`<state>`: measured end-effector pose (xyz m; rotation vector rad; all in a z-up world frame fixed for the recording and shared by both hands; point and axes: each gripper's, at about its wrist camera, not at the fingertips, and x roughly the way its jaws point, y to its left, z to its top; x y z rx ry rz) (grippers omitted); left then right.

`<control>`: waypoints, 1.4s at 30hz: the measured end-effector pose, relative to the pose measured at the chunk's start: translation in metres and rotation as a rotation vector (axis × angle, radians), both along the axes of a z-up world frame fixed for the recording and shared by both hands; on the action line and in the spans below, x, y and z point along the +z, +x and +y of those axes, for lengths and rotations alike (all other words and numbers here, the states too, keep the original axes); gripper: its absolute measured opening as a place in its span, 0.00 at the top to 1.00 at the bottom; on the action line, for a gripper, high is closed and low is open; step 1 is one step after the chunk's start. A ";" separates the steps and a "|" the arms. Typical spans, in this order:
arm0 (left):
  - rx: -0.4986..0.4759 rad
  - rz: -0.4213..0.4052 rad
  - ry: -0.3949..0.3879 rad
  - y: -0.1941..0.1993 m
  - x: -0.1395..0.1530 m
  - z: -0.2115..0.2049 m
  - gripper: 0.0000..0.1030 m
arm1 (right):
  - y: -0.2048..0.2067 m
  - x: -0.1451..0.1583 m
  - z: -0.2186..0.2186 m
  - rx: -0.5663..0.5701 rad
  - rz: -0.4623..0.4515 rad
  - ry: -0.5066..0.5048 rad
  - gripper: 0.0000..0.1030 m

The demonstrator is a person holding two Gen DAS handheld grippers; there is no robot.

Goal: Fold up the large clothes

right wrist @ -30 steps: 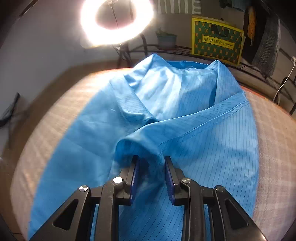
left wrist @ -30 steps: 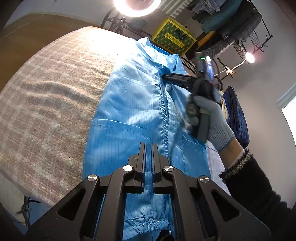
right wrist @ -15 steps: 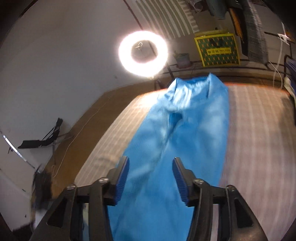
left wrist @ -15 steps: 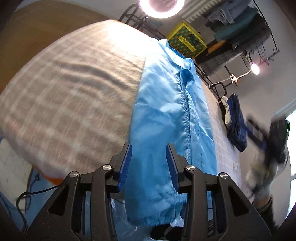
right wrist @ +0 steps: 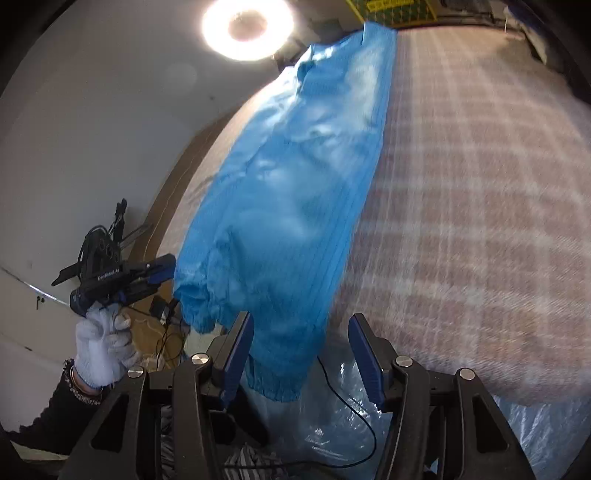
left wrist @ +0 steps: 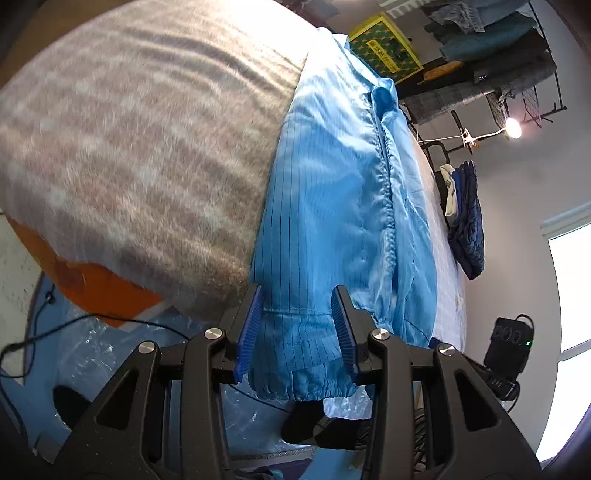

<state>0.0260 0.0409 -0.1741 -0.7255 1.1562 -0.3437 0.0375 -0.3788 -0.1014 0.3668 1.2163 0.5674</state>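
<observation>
Nearest the lens, the left gripper [left wrist: 297, 326] is hanging with its jaws partly apart, having just been opening — the gathered hem of the blue garment [left wrist: 332, 206] is lying between the pads, unpinched. The right gripper [right wrist: 301, 356] is standing wider, jaws just widening, the hem's corner drooping between them, not clamped. A gloved hand [right wrist: 103, 341] is carrying the left tool. Beyond, the garment is stretching lengthwise along the plaid-covered bed [left wrist: 140, 140], hem overhanging its near edge — collar toward the ring light [right wrist: 247, 26].
</observation>
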 end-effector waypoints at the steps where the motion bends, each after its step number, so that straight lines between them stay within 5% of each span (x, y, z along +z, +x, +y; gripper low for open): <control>1: 0.000 0.002 -0.007 0.000 -0.002 0.001 0.63 | 0.000 -0.005 0.001 0.012 0.021 0.013 0.45; 13: -0.029 0.026 -0.031 -0.015 -0.014 0.011 0.63 | -0.007 -0.018 -0.003 0.026 0.105 0.098 0.45; 17: -0.011 0.057 -0.121 -0.011 -0.026 0.017 0.47 | 0.000 -0.030 0.005 0.034 0.134 0.090 0.44; 24: -0.066 0.075 -0.155 -0.004 -0.037 0.000 0.47 | 0.017 -0.043 0.022 0.067 0.178 0.164 0.46; 27: -0.081 0.075 -0.160 -0.005 -0.032 -0.004 0.56 | 0.015 -0.039 0.026 0.088 0.177 0.195 0.62; 32: -0.099 0.064 -0.172 -0.010 -0.017 -0.008 0.92 | 0.018 -0.037 0.022 0.083 0.201 0.298 0.83; 37: -0.081 0.005 -0.200 -0.008 0.005 -0.013 0.96 | 0.020 -0.027 0.018 0.082 0.164 0.342 0.96; 42: -0.049 -0.050 -0.257 0.000 0.028 -0.015 0.97 | 0.022 -0.010 0.013 0.054 0.121 0.395 0.98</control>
